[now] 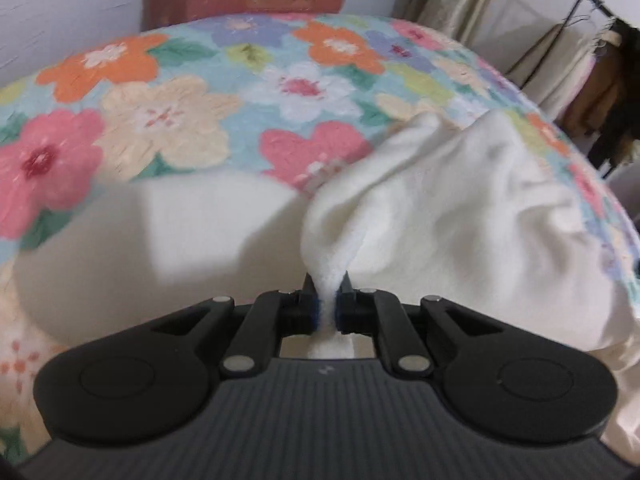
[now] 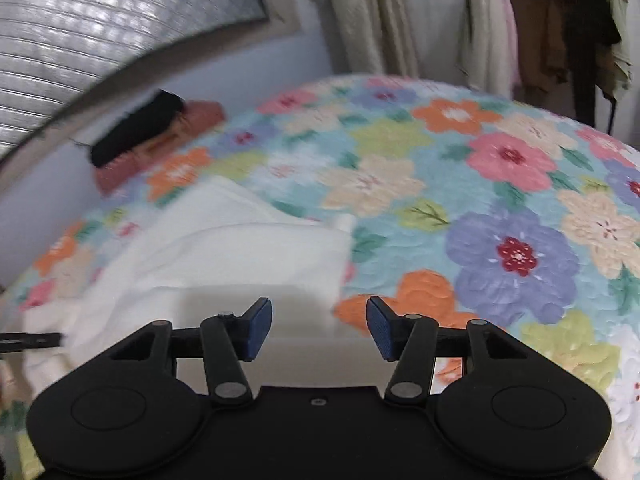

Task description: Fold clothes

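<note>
White fleece garment (image 1: 460,216) — soft, nappy pile, no print or trim visible. Lies on the bed, partly flat, partly lifted. One edge is gathered into a narrow pinched ridge that rises off the flat part; from it the cloth fans out in loose folds toward the right. In the right wrist view the garment (image 2: 224,256) lies flatter — layered, one straight edge toward the right.

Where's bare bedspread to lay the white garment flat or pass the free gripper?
Free: floral bedspread right of and beyond the white garment, toward the clothes rack. Crowded: the left side, garment bunched in the left gripper, with the pink box by the wall. Right gripper is open.
</note>
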`<move>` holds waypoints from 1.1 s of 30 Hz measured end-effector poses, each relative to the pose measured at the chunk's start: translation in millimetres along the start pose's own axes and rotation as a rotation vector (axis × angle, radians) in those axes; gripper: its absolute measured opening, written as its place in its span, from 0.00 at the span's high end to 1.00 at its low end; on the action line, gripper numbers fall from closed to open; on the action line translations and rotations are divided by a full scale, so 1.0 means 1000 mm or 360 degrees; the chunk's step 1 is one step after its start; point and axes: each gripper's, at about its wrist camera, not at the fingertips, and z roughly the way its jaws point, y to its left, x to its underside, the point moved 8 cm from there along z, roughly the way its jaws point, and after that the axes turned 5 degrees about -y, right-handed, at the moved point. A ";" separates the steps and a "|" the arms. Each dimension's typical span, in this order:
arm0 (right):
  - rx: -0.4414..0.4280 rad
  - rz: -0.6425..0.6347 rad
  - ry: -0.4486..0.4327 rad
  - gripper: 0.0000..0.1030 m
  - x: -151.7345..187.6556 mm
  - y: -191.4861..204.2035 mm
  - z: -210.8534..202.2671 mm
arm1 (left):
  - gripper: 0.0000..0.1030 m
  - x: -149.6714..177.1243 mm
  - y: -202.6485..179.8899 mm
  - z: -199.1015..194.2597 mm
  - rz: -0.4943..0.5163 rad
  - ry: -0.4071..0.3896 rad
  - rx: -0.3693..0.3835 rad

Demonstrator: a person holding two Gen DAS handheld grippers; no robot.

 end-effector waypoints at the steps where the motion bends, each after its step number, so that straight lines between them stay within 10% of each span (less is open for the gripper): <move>1: 0.0005 0.0017 0.0026 0.44 -0.003 -0.002 0.007 | 0.92 -0.005 -0.001 -0.004 0.0018 -0.0041 0.0052; 13: -0.0077 0.0583 0.0441 0.25 0.015 -0.019 0.116 | 0.60 -0.035 0.053 -0.002 -0.0356 -0.0215 0.0408; 14: -0.0093 0.0650 0.0435 0.26 0.019 -0.019 0.120 | 0.60 -0.034 0.055 0.002 -0.0365 -0.0197 0.0403; 15: -0.0099 0.0644 0.0389 0.57 0.019 -0.015 0.119 | 0.60 -0.032 0.056 0.006 -0.0373 -0.0177 0.0397; 16: -0.0105 0.0563 0.0324 0.86 0.015 -0.006 0.114 | 0.60 -0.030 0.056 0.009 -0.0365 -0.0156 0.0397; 21: -0.0103 -0.0102 -0.0110 0.89 -0.011 0.085 0.055 | 0.60 -0.025 0.049 0.014 -0.0260 -0.0127 0.0345; 27: -0.0317 -0.0690 0.0036 0.89 0.055 0.201 0.022 | 0.60 -0.023 0.047 0.011 -0.0237 -0.0122 0.0409; 33: -0.0335 -0.0904 0.0185 0.85 0.115 0.216 0.019 | 0.60 -0.020 0.042 0.008 -0.0214 -0.0127 0.0434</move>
